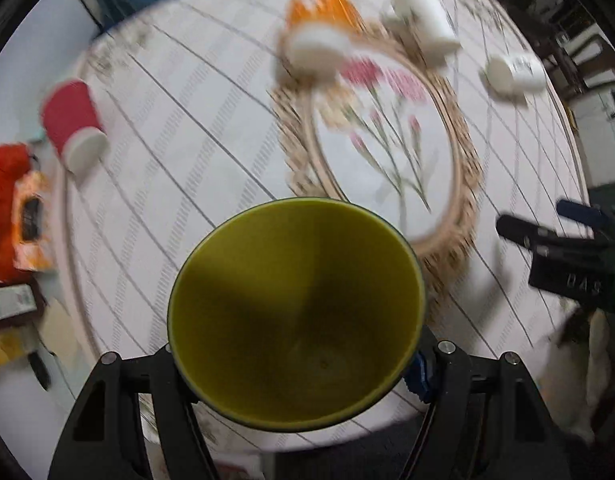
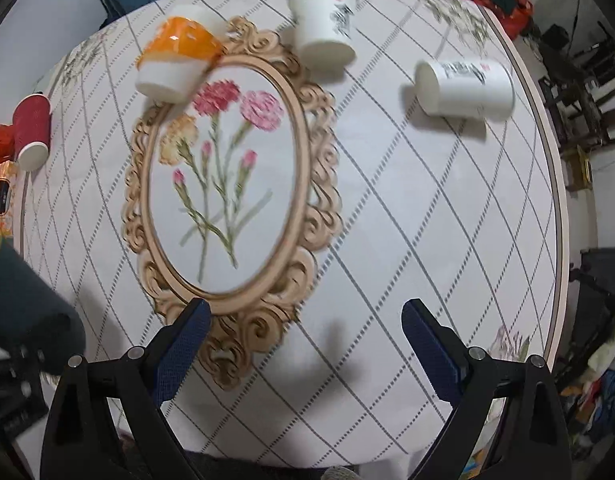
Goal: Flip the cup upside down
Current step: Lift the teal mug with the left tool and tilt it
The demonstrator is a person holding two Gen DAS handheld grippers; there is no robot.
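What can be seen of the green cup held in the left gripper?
The olive-green cup is round and tapered, with a thin dark rim and a smooth, glossy-looking inside that appears empty. Its open mouth faces the left wrist camera. The left gripper has its jaws closed on the cup's sides, holding it above the white patterned tablecloth. Its outer wall is hidden.

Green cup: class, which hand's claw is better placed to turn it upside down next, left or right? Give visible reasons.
Left. The left claw already grips the green cup, its mouth facing the camera. The right claw is open and holds nothing above the tablecloth.
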